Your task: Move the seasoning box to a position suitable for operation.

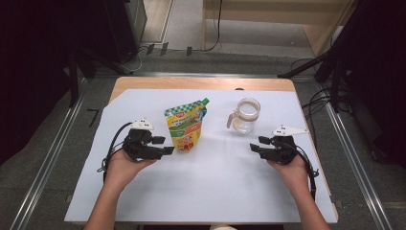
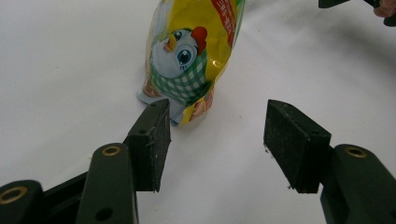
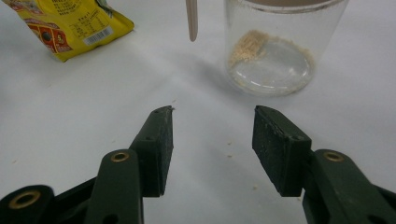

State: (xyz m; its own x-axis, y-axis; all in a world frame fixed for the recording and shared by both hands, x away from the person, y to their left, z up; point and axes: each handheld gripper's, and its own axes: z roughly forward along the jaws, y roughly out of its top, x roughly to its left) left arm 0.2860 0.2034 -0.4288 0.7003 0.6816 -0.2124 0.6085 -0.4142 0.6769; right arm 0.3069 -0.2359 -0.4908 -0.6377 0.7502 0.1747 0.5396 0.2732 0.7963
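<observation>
Gaping empty, both tongs (image 2: 217,140) (image 3: 212,149) face a pouch (image 2: 189,56) and jar (image 3: 275,46), tops cropped.

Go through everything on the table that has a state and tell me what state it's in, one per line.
Yellow pouch: standing upright on the white sheet, green corner spout at top, not gripped.
Glass jar: upright, no lid on its mouth, nearly empty, a little tan powder on the bottom.
Left claw: open, nothing between its jaws, just short of the pouch.
Right claw: open, nothing between its jaws, facing the jar.
</observation>
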